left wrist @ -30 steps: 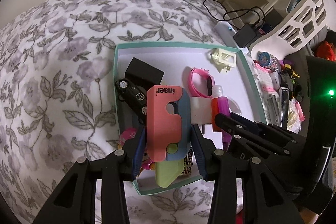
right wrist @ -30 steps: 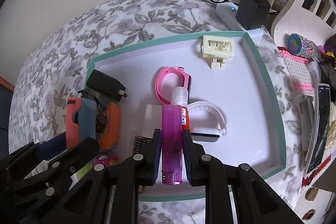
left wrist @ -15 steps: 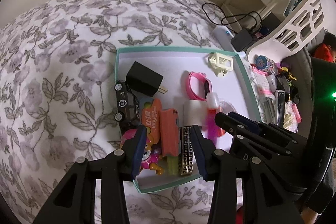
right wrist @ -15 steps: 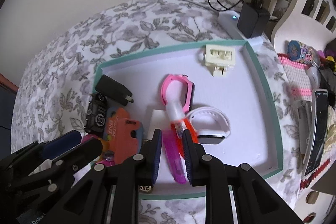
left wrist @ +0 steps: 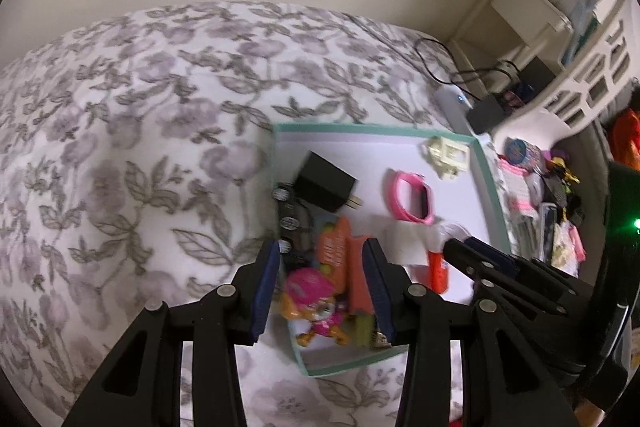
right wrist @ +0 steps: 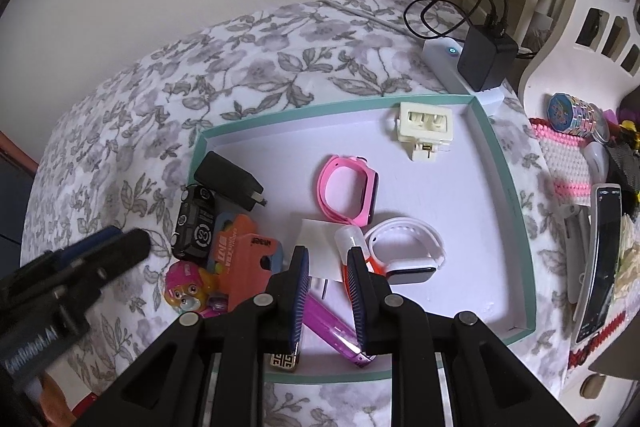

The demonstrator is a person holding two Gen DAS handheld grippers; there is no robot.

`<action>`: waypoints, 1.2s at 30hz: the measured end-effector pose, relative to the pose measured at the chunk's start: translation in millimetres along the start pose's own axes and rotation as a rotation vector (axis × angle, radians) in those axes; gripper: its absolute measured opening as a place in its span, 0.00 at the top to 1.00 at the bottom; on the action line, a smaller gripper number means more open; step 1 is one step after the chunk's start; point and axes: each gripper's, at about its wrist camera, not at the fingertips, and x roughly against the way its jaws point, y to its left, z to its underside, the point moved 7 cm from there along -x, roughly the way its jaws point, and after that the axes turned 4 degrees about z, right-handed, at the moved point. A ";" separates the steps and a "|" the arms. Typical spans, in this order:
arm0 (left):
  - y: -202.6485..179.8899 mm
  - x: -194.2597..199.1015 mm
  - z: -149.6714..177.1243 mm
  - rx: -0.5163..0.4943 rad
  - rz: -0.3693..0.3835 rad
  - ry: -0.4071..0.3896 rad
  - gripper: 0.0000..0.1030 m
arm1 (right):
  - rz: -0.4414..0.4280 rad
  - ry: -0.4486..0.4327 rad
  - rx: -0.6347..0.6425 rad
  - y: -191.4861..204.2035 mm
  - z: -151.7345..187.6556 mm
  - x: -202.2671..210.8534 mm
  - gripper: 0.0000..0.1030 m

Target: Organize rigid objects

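A shallow box tray (right wrist: 516, 215) w/ a teal rim and smooth white floor sits on a bed (right wrist: 248, 67) covered in soft cloth w/ grey flowers and leaves.

Inside the tray, left side: a boxy black plug (right wrist: 228, 179), a black toy car (right wrist: 196, 223) w/ round wheels just near of it, an orange flat plastic piece (right wrist: 248, 267) w/ a notch, and a round pink puppy toy (right wrist: 188, 287) at the near left corner. In the middle lies a pink watch band (right wrist: 348, 191) curled in a loop, w/ a white watch band (right wrist: 408, 251) near and right of it. A cream plastic clip (right wrist: 426, 123), square and blocky, sits at the far right. A see-through purple bottle (right wrist: 332, 327) w/ a clear cap lies tilted on the tray floor, touching a white card (right wrist: 320, 251). A small gold patterned block (right wrist: 284, 361) sits by the near rim.

The right claw (right wrist: 326, 291) is spread, blue ridged pads on both sides of the bottle but not pinching it. The left claw (left wrist: 322, 287) is spread too, over the puppy toy and orange piece, holding nothing.

A white power strip (right wrist: 452, 63) w/ a black charger (right wrist: 486, 57) lies past the far right corner.
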 end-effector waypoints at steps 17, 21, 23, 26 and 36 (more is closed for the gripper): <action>83.6 6.3 1.9 0.177 -0.157 -0.022 0.29 | 0.003 -0.043 0.029 18.3 2.0 -2.7 0.26; 98.6 10.6 8.3 0.199 -0.193 -0.034 0.16 | 0.007 -0.062 0.060 27.3 3.8 -2.3 0.07; 103.0 13.0 10.8 0.202 -0.209 -0.044 0.13 | 0.011 -0.071 0.070 30.9 4.9 -1.3 0.00; 108.6 16.9 14.8 0.198 -0.230 -0.055 0.11 | 0.014 -0.081 0.084 36.9 8.0 0.7 0.00; 112.4 33.5 29.0 0.182 -0.247 -0.091 0.04 | 0.023 -0.098 0.098 46.7 19.4 9.3 0.00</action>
